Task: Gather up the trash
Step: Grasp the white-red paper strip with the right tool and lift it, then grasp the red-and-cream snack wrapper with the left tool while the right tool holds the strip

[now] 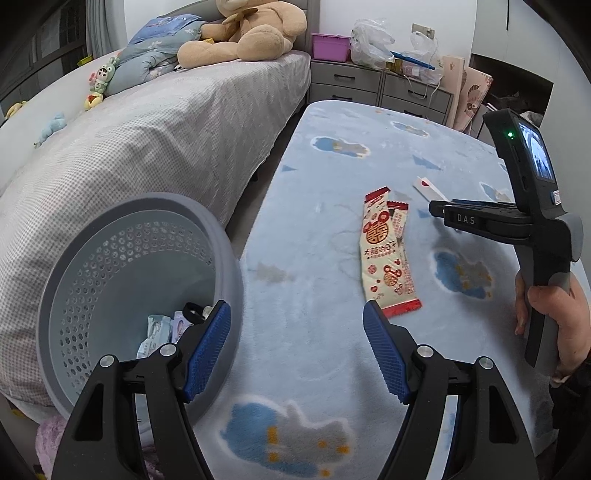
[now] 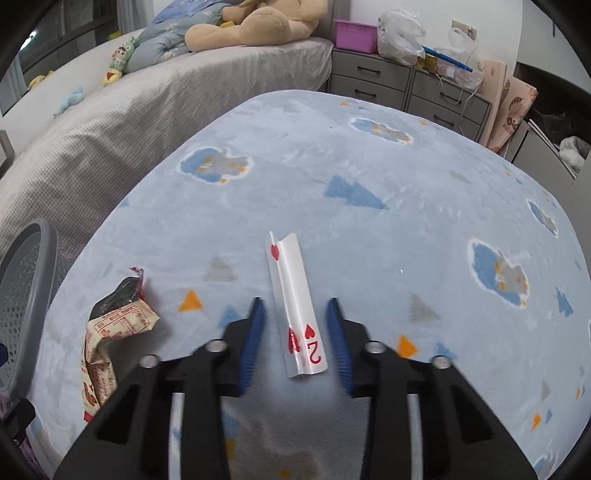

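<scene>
A folded two-of-hearts playing card (image 2: 295, 306) lies on the blue blanket (image 2: 332, 192); it also shows in the left wrist view (image 1: 428, 189). My right gripper (image 2: 295, 343) is open, its blue pads either side of the card's near end; it shows from the side in the left wrist view (image 1: 439, 210). A cream and red snack wrapper (image 1: 388, 254) lies on the blanket, also at the left of the right wrist view (image 2: 110, 332). My left gripper (image 1: 295, 350) is open and empty, between the wrapper and a grey perforated basket (image 1: 110, 266) holding some trash.
A bed (image 1: 129, 140) with a teddy bear (image 1: 243, 33) and small toys runs along the left. Grey drawers (image 1: 380, 85) with plastic bags and a pink box stand at the back. The basket leans against the bed at the blanket's left edge.
</scene>
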Tool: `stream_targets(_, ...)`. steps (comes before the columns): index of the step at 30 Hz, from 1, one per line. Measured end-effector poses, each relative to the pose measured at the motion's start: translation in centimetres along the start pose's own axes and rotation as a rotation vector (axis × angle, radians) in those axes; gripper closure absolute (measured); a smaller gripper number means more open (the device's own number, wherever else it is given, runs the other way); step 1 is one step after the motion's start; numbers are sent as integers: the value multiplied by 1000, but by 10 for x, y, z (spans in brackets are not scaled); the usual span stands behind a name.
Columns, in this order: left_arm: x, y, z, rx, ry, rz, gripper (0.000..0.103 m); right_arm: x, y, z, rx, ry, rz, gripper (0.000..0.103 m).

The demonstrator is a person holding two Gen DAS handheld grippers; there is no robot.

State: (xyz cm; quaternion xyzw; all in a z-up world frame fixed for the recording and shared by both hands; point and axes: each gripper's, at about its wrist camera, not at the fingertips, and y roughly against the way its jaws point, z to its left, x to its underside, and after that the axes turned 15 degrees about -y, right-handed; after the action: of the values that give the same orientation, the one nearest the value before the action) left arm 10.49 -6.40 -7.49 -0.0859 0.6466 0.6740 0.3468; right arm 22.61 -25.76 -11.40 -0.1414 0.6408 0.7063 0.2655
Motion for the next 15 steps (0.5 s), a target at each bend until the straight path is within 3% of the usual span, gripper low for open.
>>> stream_targets(1,-1,0,-2,14,0,-8,32,0,0,1,3,6,-1,87)
stream_targets(2,-2,-1,-3,21,-3,-9,32,1,1,2,0,8,-1,88)
stream_targets(15,-16,-11,-31,81,-55,6,32,10,46,-19,-89,-86,-25,89)
